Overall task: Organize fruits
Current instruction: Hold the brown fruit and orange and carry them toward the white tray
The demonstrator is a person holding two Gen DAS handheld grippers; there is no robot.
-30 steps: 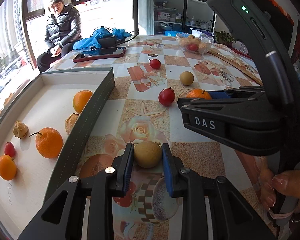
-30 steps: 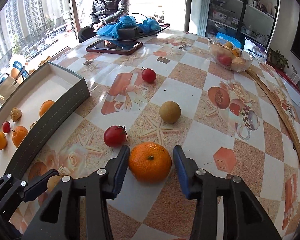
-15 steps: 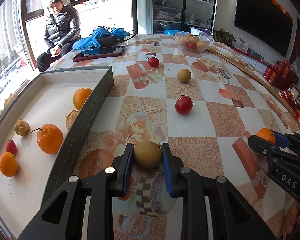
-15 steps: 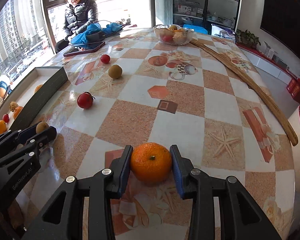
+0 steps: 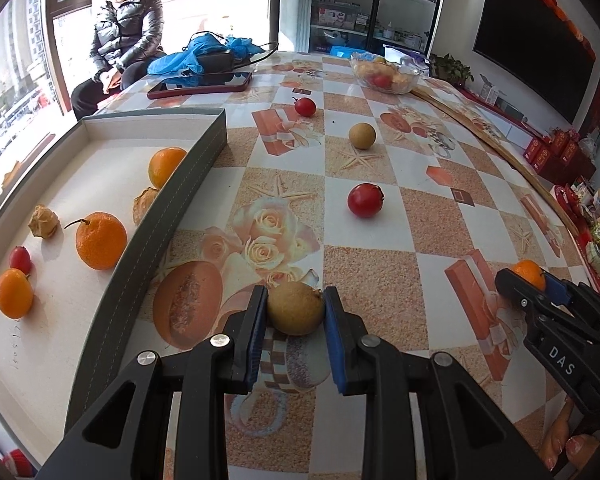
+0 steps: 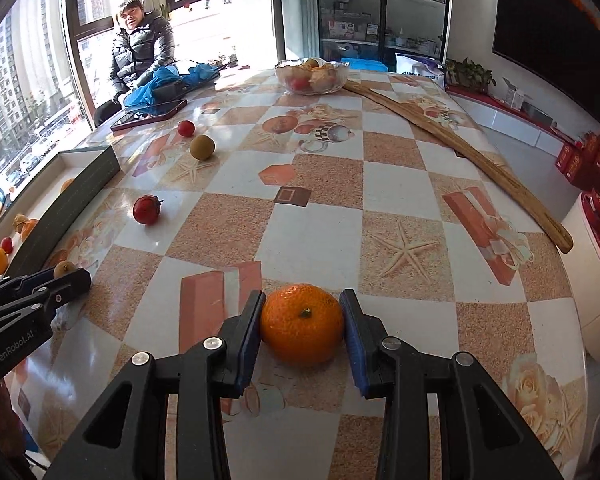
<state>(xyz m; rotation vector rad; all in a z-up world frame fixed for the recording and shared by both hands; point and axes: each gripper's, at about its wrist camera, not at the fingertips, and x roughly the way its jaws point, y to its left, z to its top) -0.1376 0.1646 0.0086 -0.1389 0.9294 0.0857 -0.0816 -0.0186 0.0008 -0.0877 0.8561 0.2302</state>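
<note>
Fruits are partly sorted already. In the left wrist view we count several in the grey tray [image 5: 204, 156] at the left of the table [image 5: 432, 236]: three oranges, a small red fruit and two papery husked ones. Our left gripper [image 5: 295, 322] is clamped on a brown round fruit [image 5: 295, 309], both blue pads pressing its sides, just beside the tray's wall and low over the table; we cannot tell whether it rests on the cloth. Loose on the table are a red fruit [image 5: 365, 200], another brown fruit [image 5: 362, 135] and a smaller red one [image 5: 304, 107] farther off. At the right edge we see the right gripper [image 5: 534, 284] from the side, with an orange peeking between its fingers.

In the right wrist view, that gripper is closed on the orange [image 6: 302, 330], pads against both flanks, well away from the tray. We judge the task around halfway: two fruits are in hand and three wait on the table, all to go into the tray.

Only this view shows the long wooden stick [image 6: 460, 152] down the table's right side, and the orange's stalk end facing up. The glass bowl [image 6: 311, 76] of fruit appears in both. Only the left view shows the tray's floor and what lies in it; here the tray is a sliver at the left edge.
</note>
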